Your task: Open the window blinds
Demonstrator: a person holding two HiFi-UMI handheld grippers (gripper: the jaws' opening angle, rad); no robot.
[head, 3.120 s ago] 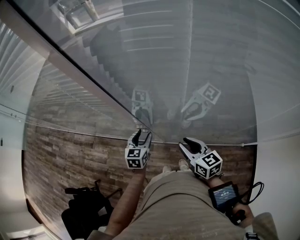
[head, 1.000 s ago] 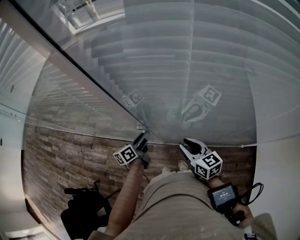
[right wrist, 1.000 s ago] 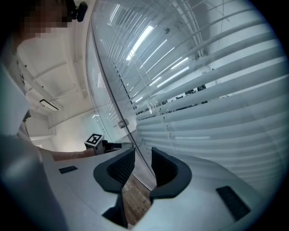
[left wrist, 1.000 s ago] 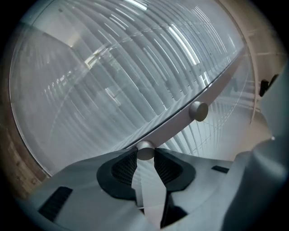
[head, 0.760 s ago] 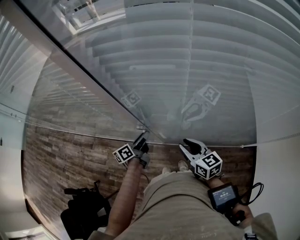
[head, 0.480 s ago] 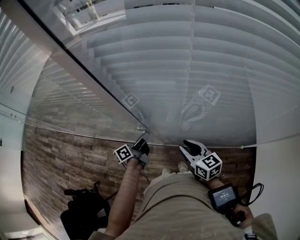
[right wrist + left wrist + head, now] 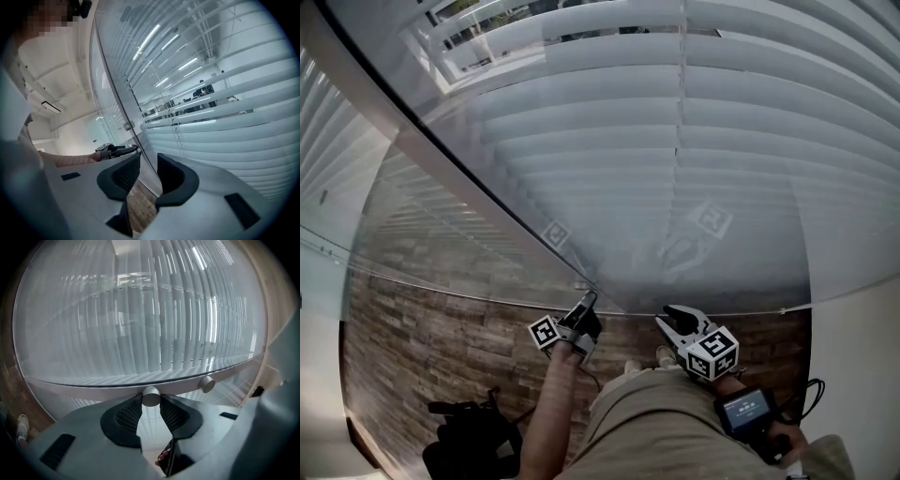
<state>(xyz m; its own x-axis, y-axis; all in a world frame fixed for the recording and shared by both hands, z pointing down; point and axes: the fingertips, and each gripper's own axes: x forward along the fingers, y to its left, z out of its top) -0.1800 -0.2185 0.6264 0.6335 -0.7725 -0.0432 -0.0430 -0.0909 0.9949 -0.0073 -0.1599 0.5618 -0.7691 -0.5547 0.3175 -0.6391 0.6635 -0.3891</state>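
White slatted blinds hang behind a glass wall and stand tilted partly apart; they also fill the left gripper view and the right gripper view. A small round grey knob sits on the frame rail, and my left gripper is shut on it. In the head view that left gripper reaches level to the corner of the glass. My right gripper hangs open just right of it, nothing between its pads. From the right gripper view the left gripper shows at the frame.
A second knob sits further along the same rail. A slanted frame post joins two glass panes. Wood-plank floor lies below, with a black bag-like object at lower left. A small screen device is by the right hand.
The slats have tilted further apart, with daylight and outside now showing at the top. My left gripper has rolled on the knob. The right gripper has stayed almost still.
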